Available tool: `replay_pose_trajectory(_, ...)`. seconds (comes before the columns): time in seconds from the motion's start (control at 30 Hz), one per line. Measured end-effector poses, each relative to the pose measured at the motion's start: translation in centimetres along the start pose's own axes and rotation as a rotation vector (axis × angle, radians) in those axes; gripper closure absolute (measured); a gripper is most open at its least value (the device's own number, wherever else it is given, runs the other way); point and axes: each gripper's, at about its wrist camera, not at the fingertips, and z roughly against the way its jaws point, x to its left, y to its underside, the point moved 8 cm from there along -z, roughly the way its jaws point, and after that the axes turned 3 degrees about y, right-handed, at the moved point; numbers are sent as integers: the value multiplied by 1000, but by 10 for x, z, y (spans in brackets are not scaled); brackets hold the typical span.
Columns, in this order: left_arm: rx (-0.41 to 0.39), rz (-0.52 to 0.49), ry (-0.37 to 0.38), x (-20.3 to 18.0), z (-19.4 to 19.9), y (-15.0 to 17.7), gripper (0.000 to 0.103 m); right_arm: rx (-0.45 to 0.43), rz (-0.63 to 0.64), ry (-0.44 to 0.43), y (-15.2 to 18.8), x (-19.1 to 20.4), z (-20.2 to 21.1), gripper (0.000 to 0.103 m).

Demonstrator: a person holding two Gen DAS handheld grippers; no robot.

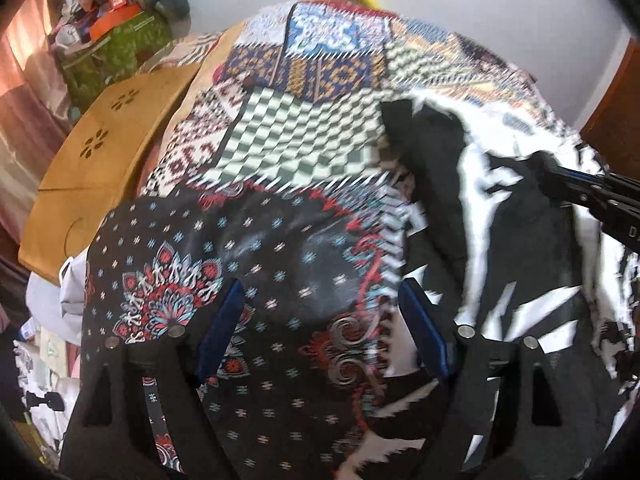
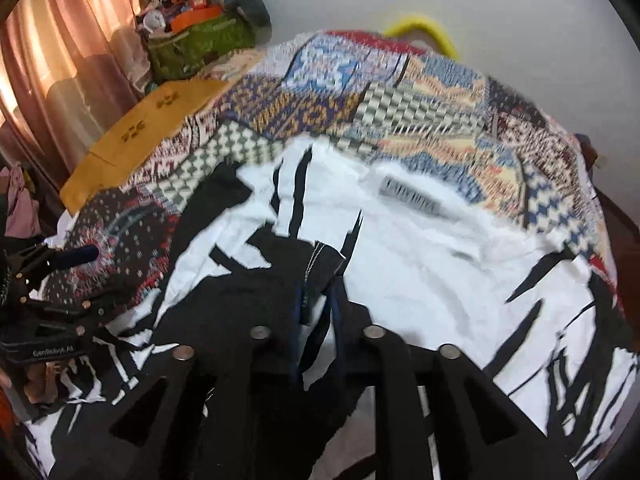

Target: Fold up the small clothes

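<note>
Garment first: a black-and-white garment (image 2: 420, 248), white with jagged black streaks and a small grey printed label, lies spread over the patchwork bedspread (image 2: 400, 92), covering most of its near half so the cloth has a broad, flat base to be folded on. Just left of the garment lies a second piece, a dark cloth (image 1: 256, 264) printed with red and pale-blue medallions and small flowers, touching or slightly overlapping the garment's black edge; whether it is already folded cannot be told, as both views are smeared by motion. Beyond the garment's far-left corner a tan board with flower-shaped cut-outs (image 1: 100, 152) rests at the bed's edge, with a green patterned bag (image 2: 200, 46) stuffed with odds and ends farther back by the curtain. At the garment's near edge the right claw (image 2: 318, 312) is clenched on a raised fold of black fabric with a white-stitched hem, the cloth standing up between the nearly closed jaws, apparently to carry that edge across the white panel. Left of the garment, the left claw (image 1: 320, 328) hovers over the dark printed cloth with its blue-padded jaws spread wide and released, nothing pinched between them, likely free to pin down or take another corner. The fold on the garment looks barely begun.
</note>
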Motion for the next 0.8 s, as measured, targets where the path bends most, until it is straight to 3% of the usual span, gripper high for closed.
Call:
replay_pose_trajectory(0.1,8,-8,51,-14,-1,-4,24,-45,0,-25,-12,4,12,71)
replay_pose_trajectory(0.17,20,-37,40,-21,-10,-5,24,-54,9,-54,-23,11,13,68)
replay_pose_trajectory(0.33,64,-45,20,-25,-35,-1,24,7,43,-136,-36,38,-13,62)
replay_pose_trajectory(0.53,33,-20,-1,-14,-37,-1,22,113,72,-182,-37,56,-58,61)
replay_pose_trajectory(0.57,27,-17,-10,-12,-37,-1,22,121,72,-188,-35,57,-64,62)
replay_pose_trajectory(0.67,23,22,-5,-3,-39,1,22,108,107,-171,-31,59,-69,95)
replay_pose_trajectory(0.8,13,58,-20,6,-40,3,22,64,140,-144,-35,57,-64,98)
